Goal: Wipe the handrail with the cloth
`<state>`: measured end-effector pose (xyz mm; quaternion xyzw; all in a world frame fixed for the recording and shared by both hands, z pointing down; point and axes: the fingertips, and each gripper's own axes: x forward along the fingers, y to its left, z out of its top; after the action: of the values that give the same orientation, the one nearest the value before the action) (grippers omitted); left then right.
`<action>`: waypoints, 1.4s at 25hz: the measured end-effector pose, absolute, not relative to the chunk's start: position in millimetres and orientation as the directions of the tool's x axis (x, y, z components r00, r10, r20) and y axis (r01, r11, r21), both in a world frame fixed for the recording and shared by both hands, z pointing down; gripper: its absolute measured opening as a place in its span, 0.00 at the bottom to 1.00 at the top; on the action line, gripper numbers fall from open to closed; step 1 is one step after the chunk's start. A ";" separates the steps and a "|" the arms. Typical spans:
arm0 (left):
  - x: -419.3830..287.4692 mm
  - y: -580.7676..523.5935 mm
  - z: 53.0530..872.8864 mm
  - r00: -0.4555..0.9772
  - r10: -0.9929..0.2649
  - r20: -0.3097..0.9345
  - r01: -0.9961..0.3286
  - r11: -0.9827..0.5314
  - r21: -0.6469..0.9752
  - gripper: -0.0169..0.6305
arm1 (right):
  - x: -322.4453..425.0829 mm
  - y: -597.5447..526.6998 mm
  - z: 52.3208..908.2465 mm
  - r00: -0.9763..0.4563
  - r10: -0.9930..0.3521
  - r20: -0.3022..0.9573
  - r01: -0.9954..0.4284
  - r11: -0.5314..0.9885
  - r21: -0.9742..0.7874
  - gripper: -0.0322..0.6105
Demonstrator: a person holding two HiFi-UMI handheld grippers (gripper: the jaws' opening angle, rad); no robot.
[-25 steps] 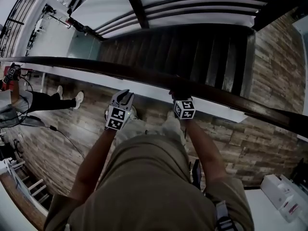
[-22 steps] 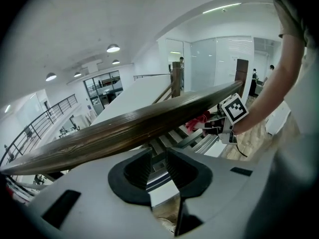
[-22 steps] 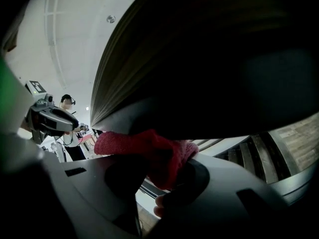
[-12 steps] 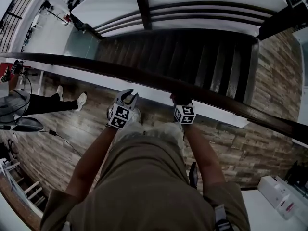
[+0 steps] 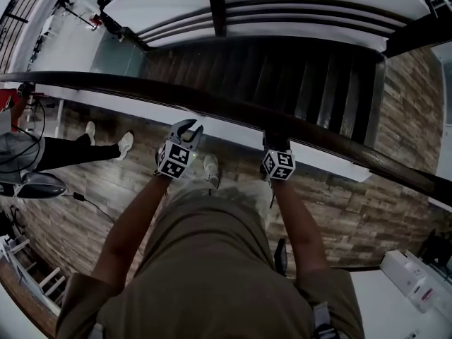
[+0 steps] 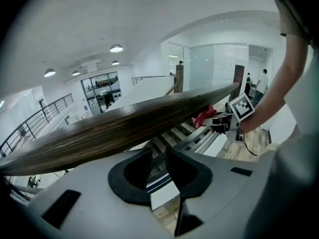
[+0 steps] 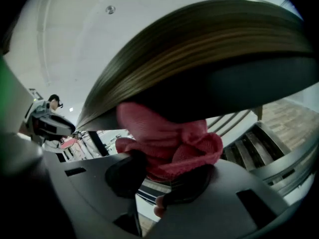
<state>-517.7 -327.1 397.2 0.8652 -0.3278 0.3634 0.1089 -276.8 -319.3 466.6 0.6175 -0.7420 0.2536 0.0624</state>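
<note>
The dark wooden handrail [image 5: 141, 90] crosses the head view from left to lower right. My right gripper [image 5: 275, 141] is up against it, shut on a pink-red cloth [image 7: 169, 143]. In the right gripper view the cloth is bunched between the jaws of that gripper [image 7: 164, 176] and pressed against the rail's underside [image 7: 209, 49]. My left gripper [image 5: 186, 128] hangs just short of the rail, to the left. Its jaws [image 6: 158, 166] stand apart with nothing between them, below the rail [image 6: 124, 126]. The left gripper view also shows the right gripper [image 6: 222, 124] with the cloth [image 6: 203, 117].
Beyond the rail a dark staircase [image 5: 282, 83] drops away, with a white ledge [image 5: 219, 131] under the rail. Another person's legs [image 5: 78, 150] lie across the wood floor at left. A white box [image 5: 417, 281] sits at the bottom right. My own shoe [image 5: 210, 168] shows between my arms.
Both grippers have shifted a little rightward in the head view along the rail, the cloth still gripped. My shoe has stepped into sight between the arms.
</note>
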 end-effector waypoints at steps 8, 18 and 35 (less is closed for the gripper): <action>-567.6 -336.3 399.0 0.520 -0.490 0.700 -0.642 -0.764 -0.058 0.14 | -385.2 -357.1 450.7 -0.305 -0.889 0.342 -0.932 0.204 -0.299 0.20; -648.7 -339.2 395.0 0.456 -0.552 0.698 -0.726 -0.684 -0.066 0.14 | -525.4 -387.8 447.5 -0.497 -0.800 0.335 -0.867 0.447 -0.220 0.20; -741.2 -309.6 415.9 0.369 -0.583 0.724 -0.809 -0.585 -0.058 0.14 | -635.1 -428.6 510.3 -0.346 -0.726 0.594 -0.730 0.606 0.315 0.20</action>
<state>-741.2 -309.6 415.9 0.8127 -0.4280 0.3635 0.1556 -635.1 -428.6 510.3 0.4438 -0.8204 0.0030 0.3605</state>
